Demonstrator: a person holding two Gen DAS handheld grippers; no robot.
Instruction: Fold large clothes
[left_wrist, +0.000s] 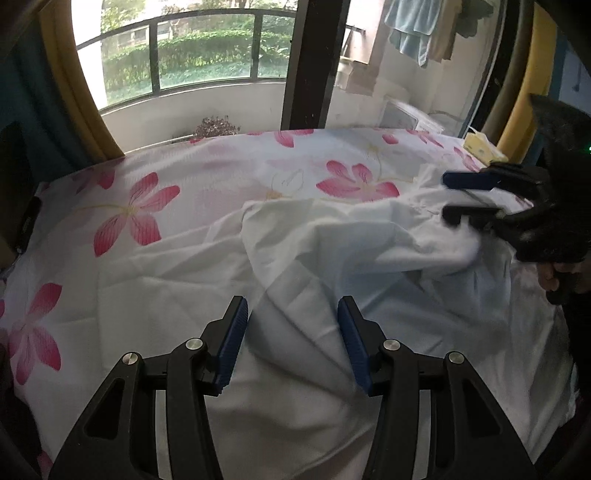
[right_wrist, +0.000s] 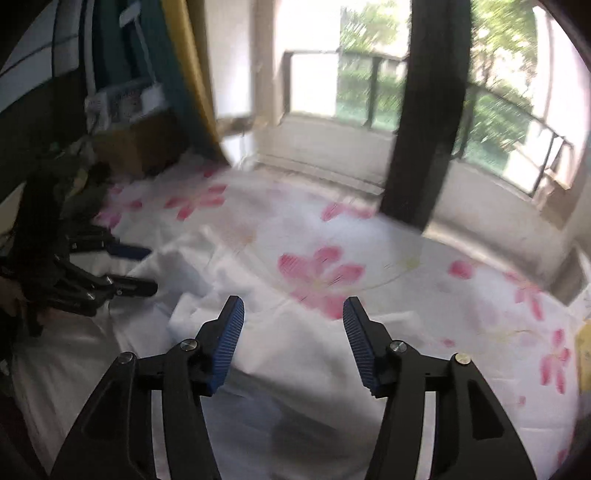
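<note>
Below, one crumpled white garment lies on one floral-sheeted bed, with two grippers, left gripper and right gripper, both parted and empty above it.

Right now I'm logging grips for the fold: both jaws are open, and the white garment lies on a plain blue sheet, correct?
Not quite. The sheet is white with pink flowers, not plain blue, as the left wrist view shows. The rest holds: the left gripper and right gripper stand with jaws open over the white garment.
</note>
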